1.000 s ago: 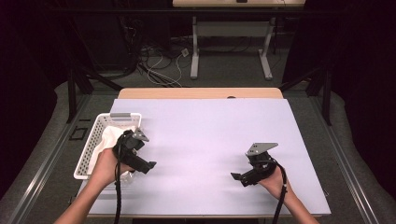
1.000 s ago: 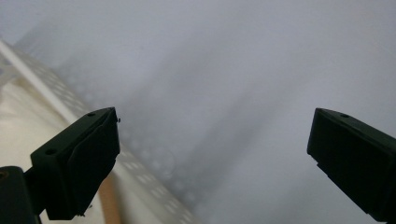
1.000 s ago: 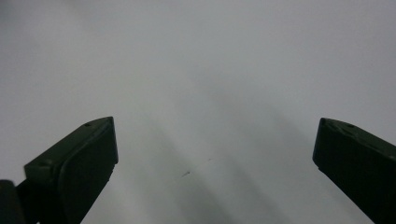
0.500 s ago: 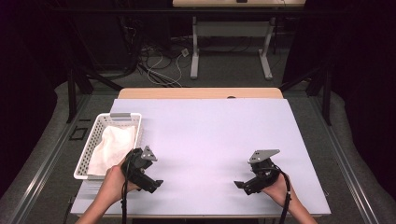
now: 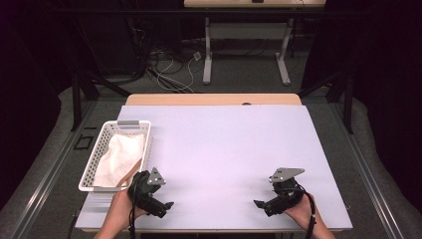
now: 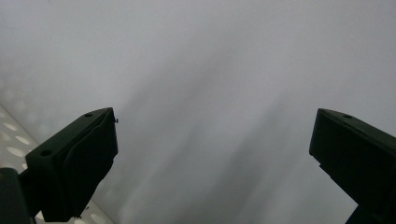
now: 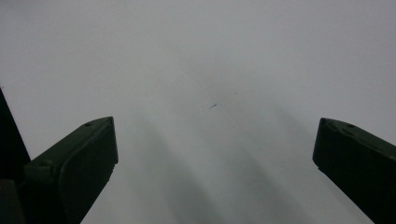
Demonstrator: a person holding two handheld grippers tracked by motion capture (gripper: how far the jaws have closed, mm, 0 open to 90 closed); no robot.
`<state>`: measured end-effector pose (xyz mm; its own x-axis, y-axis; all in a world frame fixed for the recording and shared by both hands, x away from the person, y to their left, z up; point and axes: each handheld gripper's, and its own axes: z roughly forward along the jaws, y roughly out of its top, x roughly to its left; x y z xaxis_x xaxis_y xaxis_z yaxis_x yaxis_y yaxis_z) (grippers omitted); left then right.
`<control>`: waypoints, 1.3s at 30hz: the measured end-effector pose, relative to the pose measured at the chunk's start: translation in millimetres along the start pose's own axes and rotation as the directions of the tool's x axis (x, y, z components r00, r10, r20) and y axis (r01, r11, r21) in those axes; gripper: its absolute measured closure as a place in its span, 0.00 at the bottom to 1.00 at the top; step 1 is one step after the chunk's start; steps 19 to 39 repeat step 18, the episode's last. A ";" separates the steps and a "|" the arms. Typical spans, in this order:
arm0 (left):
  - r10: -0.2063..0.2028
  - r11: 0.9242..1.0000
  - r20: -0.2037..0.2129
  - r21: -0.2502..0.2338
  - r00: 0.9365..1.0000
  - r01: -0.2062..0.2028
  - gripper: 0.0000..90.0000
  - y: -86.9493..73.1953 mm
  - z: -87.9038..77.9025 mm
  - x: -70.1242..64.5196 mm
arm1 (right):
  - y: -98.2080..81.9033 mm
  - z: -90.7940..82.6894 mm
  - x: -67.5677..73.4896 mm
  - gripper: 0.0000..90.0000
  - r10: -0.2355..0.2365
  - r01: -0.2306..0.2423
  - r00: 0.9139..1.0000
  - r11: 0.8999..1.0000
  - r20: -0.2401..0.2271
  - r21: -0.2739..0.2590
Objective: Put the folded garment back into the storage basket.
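Observation:
A white perforated basket (image 5: 95, 158) sits at the table's left, with a white cloth (image 5: 119, 158) lying inside it. My left gripper (image 5: 166, 206) rests low on the pale table (image 5: 229, 149) just right of the basket's near corner, held in a hand. Its jaws (image 6: 210, 163) stand wide apart with bare table between them. My right gripper (image 5: 259, 204) lies near the front right, pointing left. In the right gripper view its jaws (image 7: 215, 163) are also spread, nothing between them.
A tan wooden strip (image 5: 214, 99) borders the table's far edge. Beyond it stand a desk frame (image 5: 246, 55) and loose cables (image 5: 169, 69) on the floor. A corner of the basket's perforated wall (image 6: 14, 144) shows at the lower left of the left gripper view.
My left gripper has drawn back from over the basket toward the front edge and lowered to the table. The right gripper has also slid a little nearer to the front edge.

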<state>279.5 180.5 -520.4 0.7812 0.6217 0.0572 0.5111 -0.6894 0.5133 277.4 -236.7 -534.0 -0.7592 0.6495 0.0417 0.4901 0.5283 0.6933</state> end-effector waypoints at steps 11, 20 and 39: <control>0.009 1.000 0.013 -0.002 1.000 -0.009 0.01 -7.8 4.5 -5.6 | -7.9 -2.4 2.5 0.00 0.006 -0.006 1.000 1.000 0.015 -0.029; 0.013 1.000 0.016 -0.009 1.000 -0.013 0.00 -9.3 6.5 -5.9 | -9.5 -4.6 3.1 0.00 0.009 -0.008 1.000 0.999 0.010 -0.031; 0.013 1.000 0.016 -0.009 1.000 -0.013 0.00 -9.3 6.5 -5.9 | -9.5 -4.6 3.1 0.00 0.009 -0.008 1.000 0.999 0.010 -0.031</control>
